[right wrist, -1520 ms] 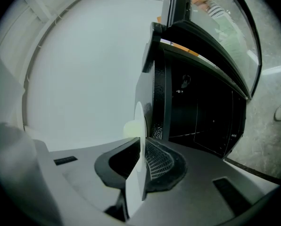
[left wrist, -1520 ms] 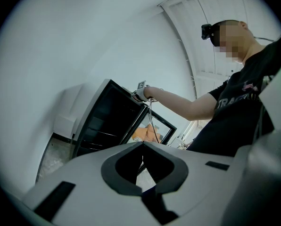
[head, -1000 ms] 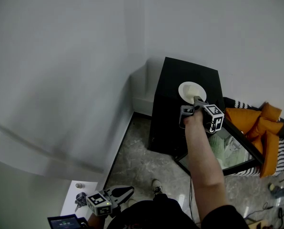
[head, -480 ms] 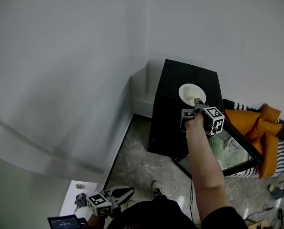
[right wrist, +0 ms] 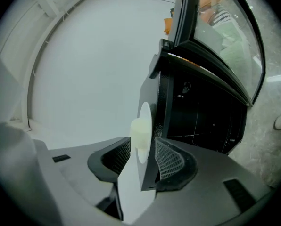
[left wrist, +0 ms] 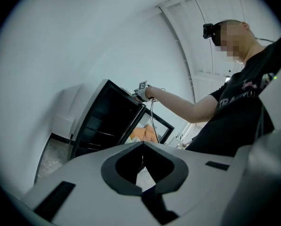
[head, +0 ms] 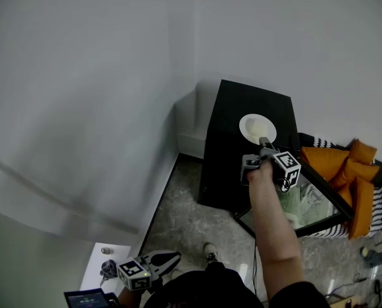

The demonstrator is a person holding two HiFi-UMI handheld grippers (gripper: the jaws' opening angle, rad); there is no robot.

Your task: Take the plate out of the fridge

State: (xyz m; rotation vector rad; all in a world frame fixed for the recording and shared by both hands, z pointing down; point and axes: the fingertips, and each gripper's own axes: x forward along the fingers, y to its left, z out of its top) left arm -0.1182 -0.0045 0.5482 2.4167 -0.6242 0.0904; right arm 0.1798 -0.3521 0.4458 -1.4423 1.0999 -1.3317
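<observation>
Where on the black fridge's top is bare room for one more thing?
Bare: on the fridge top, the back strip between plate and wall, and the left strip beside the plate. Crowded: front right, where the right gripper has its jaws, just opening, around the plate's rim without pressing.

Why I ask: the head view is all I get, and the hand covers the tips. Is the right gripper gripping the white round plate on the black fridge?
Observer: No. On the right gripper the jaws have just been opening; the white round plate has its rim between them, unpressed.
Operator: Anything on it?
Observer: A raised pale lump at its centre.
Operator: Left gripper?
Observer: On the left gripper the jaw tips meet, nothing held.
</observation>
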